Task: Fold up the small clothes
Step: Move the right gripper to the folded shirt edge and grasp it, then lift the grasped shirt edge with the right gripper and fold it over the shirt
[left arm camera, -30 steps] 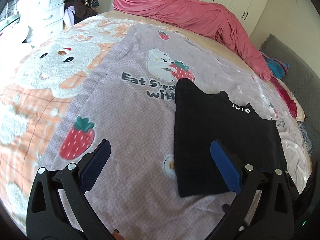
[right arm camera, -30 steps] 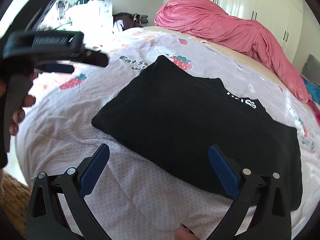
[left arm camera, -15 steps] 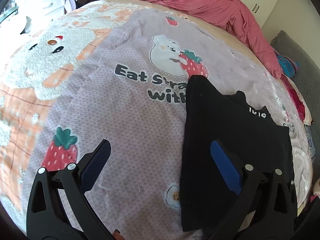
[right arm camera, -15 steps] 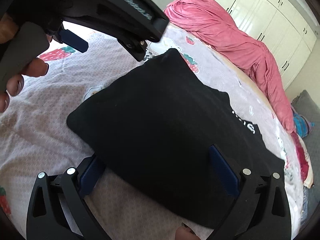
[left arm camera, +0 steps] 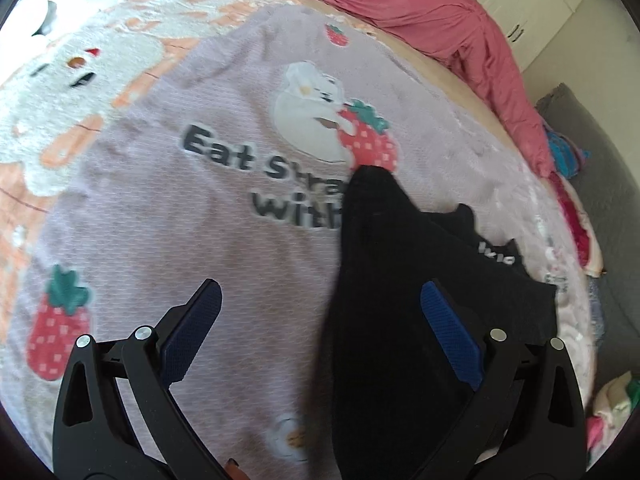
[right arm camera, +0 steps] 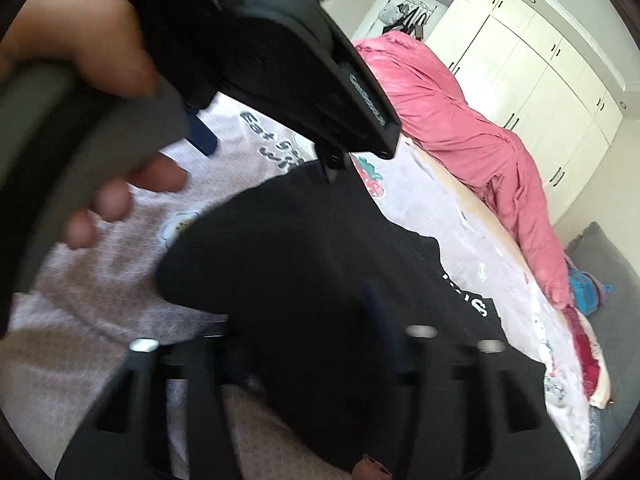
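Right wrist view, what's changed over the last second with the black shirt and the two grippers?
The right gripper has come down onto the near edge of the black shirt, its jaws drawn in from wide open and blurred, so a firm grip cannot be told. The left gripper moved forward and lower, jaws still wide open over the shirt's left edge. The shirt remains folded on the strawberry blanket.

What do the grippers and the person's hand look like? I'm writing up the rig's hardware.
The left gripper has a black frame with triangular cut-outs, silver round bolt heads and dark blue textured pads. The right gripper, blurred, shows the same black frame and silver bolts. The bare left hand wraps a grey handle under a black housing with small white lettering, unreadable.
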Demonstrator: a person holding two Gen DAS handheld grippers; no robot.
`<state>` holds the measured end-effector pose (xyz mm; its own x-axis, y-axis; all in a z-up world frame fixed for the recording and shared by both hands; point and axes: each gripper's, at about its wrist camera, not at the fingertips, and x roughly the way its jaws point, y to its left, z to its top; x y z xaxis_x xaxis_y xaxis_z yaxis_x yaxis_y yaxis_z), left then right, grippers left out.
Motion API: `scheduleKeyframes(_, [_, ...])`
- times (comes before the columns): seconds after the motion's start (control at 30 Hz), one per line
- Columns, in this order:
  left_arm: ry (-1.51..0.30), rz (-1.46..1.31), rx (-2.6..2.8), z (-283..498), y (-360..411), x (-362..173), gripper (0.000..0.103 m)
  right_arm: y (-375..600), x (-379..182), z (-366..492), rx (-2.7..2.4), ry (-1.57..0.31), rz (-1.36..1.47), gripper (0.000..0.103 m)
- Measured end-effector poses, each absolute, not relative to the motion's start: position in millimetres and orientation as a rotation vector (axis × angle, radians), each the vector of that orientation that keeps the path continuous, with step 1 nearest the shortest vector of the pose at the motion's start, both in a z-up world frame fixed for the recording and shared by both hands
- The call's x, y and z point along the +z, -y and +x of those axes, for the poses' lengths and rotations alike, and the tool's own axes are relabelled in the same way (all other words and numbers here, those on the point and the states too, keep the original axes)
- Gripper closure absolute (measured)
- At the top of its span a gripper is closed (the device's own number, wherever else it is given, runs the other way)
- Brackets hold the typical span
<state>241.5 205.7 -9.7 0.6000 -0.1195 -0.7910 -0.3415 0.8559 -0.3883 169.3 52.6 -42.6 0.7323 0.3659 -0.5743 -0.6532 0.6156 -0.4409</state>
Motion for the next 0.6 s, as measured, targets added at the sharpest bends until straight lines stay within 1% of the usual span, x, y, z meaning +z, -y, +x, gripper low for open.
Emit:
scheduleKeyframes(0.1, [-0.933,-0.573,0.092,247.9,-197.4,-11.8,0.009,-41.6,-34.9,169.1,0.625,-0.459,-0.636,0.082])
scheduleKeyframes(0.3, [-0.911,-0.603,0.029,255.3,-182.3,-12.4,0.010,-11.3,-16.1,177.8,0.669,-0.484,-0.474,0.084])
scheduleKeyframes(0.37, [-0.896,-0.600,0.011,257.4,-175.4,-9.9,0.020,-2.4,-10.8,177.3,0.674,-0.479,-0.429,0.084])
scheduleKeyframes(0.4, [-0.894,-0.598,0.002,258.8,-172.6,-9.1,0.035,0.3,-8.3,175.1,0.672,-0.473,-0.419,0.084])
scheduleKeyframes(0.43, [-0.887,-0.601,-0.017,260.2,-167.6,-7.8,0.045,4.2,-6.1,173.5,0.667,-0.465,-0.409,0.084])
scheduleKeyframes(0.47, [-0.879,-0.606,-0.038,261.4,-163.1,-6.3,0.050,10.5,-3.3,173.1,0.658,-0.453,-0.393,0.085])
scheduleKeyframes(0.5, [-0.876,-0.607,-0.054,262.6,-159.4,-4.8,0.063,15.1,-1.6,171.9,0.651,-0.445,-0.379,0.085])
scheduleKeyframes(0.53, [-0.863,-0.602,-0.084,264.1,-151.0,-0.6,0.077,19.1,-0.6,170.3,0.643,-0.439,-0.367,0.085])
scheduleKeyframes(0.6, [-0.843,-0.575,-0.097,264.3,-139.8,7.0,0.080,30.5,2.2,167.7,0.625,-0.426,-0.332,0.086])
